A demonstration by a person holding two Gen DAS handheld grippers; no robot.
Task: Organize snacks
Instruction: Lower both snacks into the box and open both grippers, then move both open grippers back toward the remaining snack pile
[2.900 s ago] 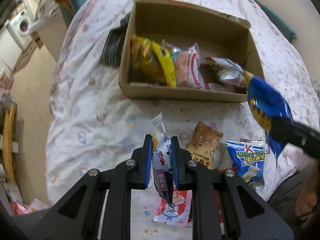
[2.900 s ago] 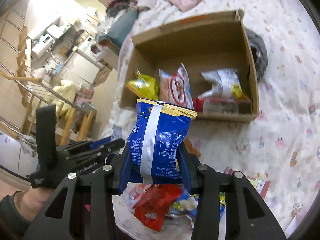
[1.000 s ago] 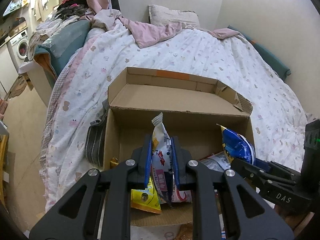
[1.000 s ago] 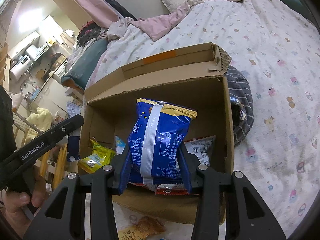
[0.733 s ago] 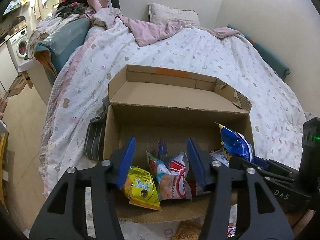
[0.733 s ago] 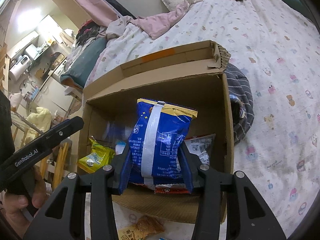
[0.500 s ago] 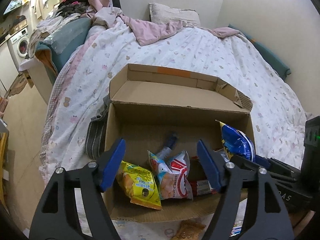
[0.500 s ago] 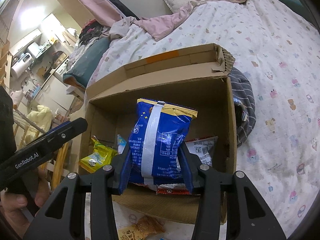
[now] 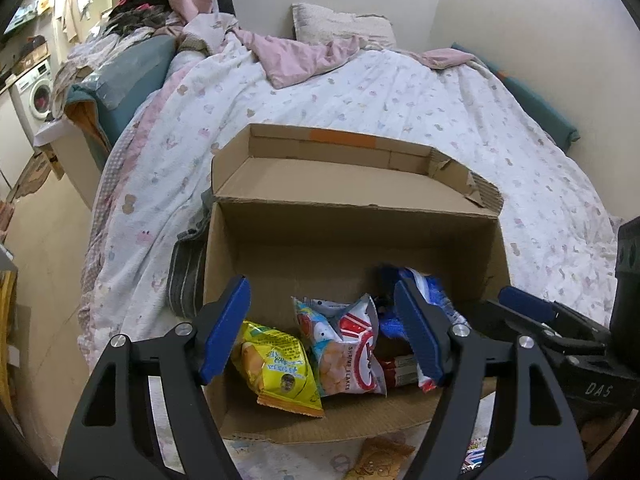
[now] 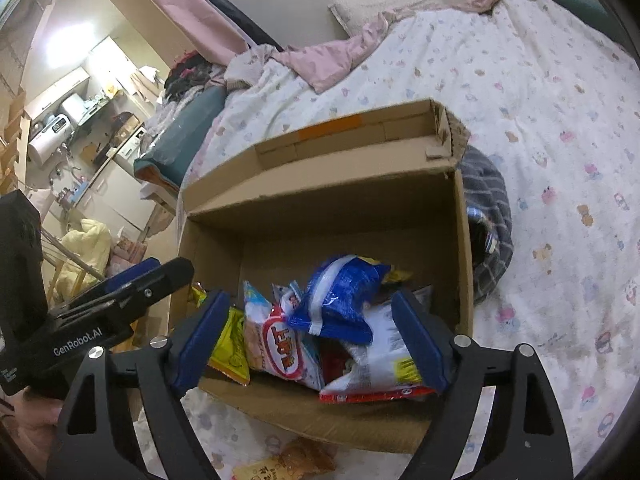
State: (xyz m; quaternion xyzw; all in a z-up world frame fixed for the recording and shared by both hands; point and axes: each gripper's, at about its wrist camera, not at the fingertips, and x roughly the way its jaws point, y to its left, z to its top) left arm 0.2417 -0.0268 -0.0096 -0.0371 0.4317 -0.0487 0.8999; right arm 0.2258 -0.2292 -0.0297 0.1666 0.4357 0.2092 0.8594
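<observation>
Cardboard box [image 9: 352, 248], my landmark: open-topped, far flap folded back, sitting on the printed bed cover [image 9: 360, 92]. Left gripper [image 9: 324, 328]: I have it poised over the near left part of the box, jaws apart, nothing between the blue pads; they have only just been opening. Right gripper [image 10: 312, 336]: over the near right part of the box, jaws wide apart after just opening, pads clear of every packet. Contents of the box, left to right: yellow packet [image 9: 276, 368] lying against the near left corner; white and red shrimp flakes packet [image 9: 344, 348] just beside it, roughly at the middle; blue packet [image 10: 340, 292] tilted on top of the pile toward the right, touching neither gripper; white packet with a red edge [image 10: 380, 364] under it at the near right wall; something red lower in the pile, too covered for me to identify. Outside the box: an orange-brown packet [image 10: 292, 460] on the bed cover just in front of the near wall; a grey striped cloth [image 10: 490, 220] bunched against one side wall. Beyond the box: pink blanket [image 9: 304, 60] and a pillow [image 9: 340, 24] at the head of the bed.
</observation>
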